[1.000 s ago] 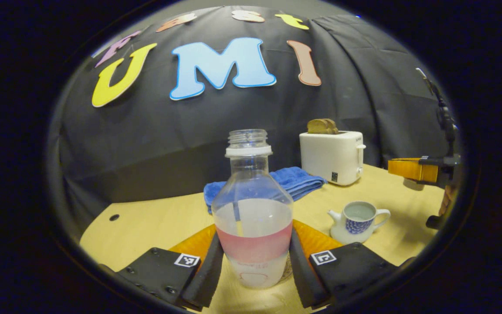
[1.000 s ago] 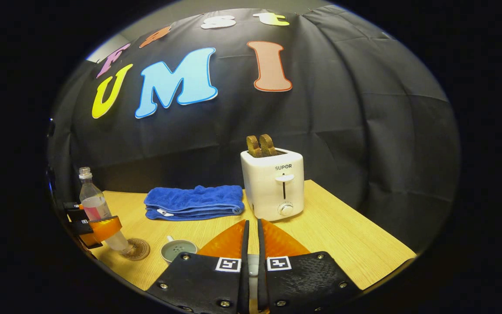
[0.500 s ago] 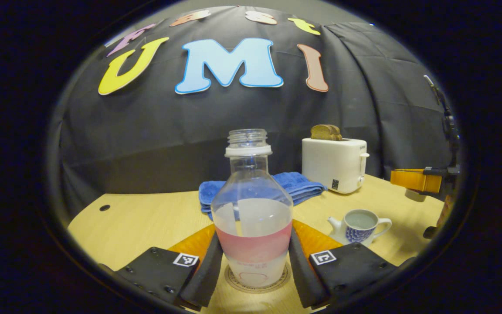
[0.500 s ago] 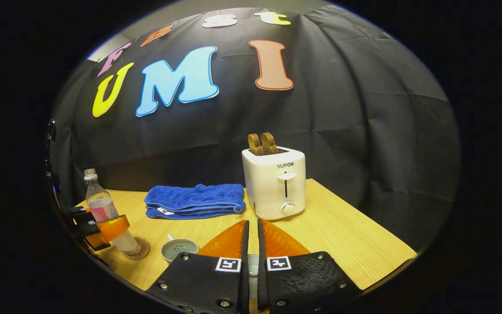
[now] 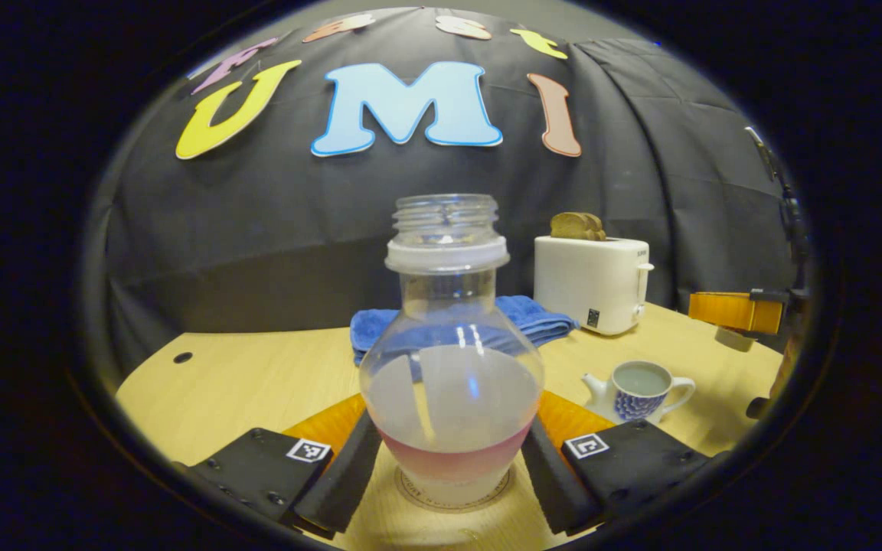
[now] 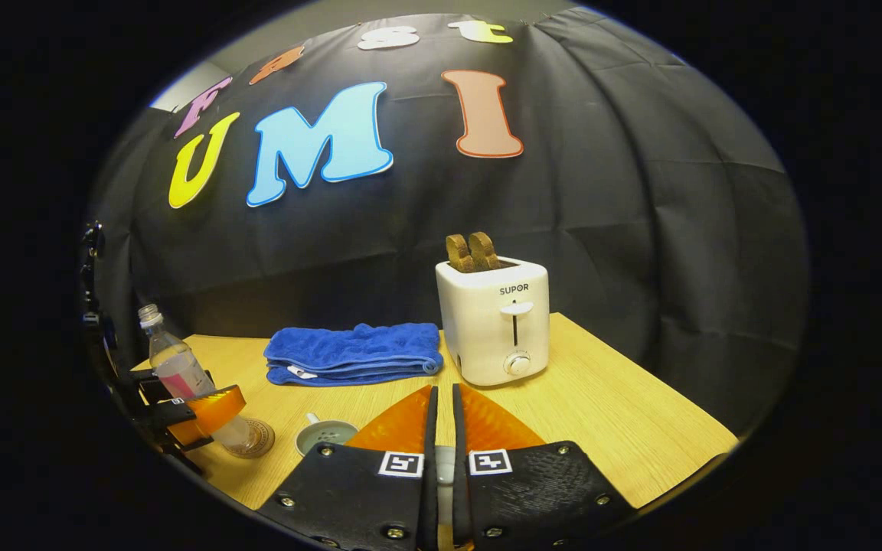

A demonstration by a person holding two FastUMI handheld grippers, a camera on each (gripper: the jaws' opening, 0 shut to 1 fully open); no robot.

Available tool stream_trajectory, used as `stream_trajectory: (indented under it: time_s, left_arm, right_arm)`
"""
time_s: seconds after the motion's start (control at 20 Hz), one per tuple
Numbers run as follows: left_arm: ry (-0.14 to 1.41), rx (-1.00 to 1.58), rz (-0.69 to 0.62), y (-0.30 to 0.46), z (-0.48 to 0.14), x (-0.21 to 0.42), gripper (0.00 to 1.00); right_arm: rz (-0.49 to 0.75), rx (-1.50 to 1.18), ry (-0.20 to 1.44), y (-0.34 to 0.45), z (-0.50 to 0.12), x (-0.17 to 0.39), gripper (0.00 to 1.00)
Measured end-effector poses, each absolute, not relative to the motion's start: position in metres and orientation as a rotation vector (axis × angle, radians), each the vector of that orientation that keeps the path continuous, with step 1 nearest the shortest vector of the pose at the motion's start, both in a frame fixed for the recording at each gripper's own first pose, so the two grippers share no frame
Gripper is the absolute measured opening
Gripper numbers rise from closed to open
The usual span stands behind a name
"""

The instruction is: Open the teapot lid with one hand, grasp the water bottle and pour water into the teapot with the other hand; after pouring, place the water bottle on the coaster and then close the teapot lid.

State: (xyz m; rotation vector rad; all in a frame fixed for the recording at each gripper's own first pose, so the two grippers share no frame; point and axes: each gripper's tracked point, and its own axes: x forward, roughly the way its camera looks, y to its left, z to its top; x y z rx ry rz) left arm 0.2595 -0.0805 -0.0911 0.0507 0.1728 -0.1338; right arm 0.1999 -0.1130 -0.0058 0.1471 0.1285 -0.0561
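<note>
Clear plastic, the water bottle point(image 5: 450, 360) is standing upright on the coaster point(image 5: 452, 496) on the worktop point(image 5: 257, 379), flanked by the left gripper point(image 5: 452, 478) with its fingers spread just off the sides. The teapot point(image 5: 638, 391) is sitting open nearby. The right gripper point(image 6: 441, 428) is pinching the teapot lid point(image 6: 445, 467) between nearly closed fingers.

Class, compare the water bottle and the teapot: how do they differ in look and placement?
The water bottle is tall, clear and narrow-necked; the teapot is squat, white with a blue pattern, with spout and handle. The bottle stands on the coaster between the left tongs; the teapot sits on the bare table, apart from them. Both are upright and open at the top.
</note>
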Motion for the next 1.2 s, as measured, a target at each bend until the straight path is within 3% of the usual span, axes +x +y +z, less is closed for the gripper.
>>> stream_trajectory:
  time_s: [0.75, 1.2]
  left_arm:
    - [0.126, 0.095, -0.153, -0.068, -0.078, 0.207, 1.00]
    - [0.057, -0.019, -0.155, -0.057, -0.060, 0.181, 1.00]
  right_arm:
    - [0.111, 0.204, 0.000, -0.056, 0.024, 0.211, 0.07]
    - [0.169, 0.225, -0.002, -0.021, 0.011, 0.237, 0.07]
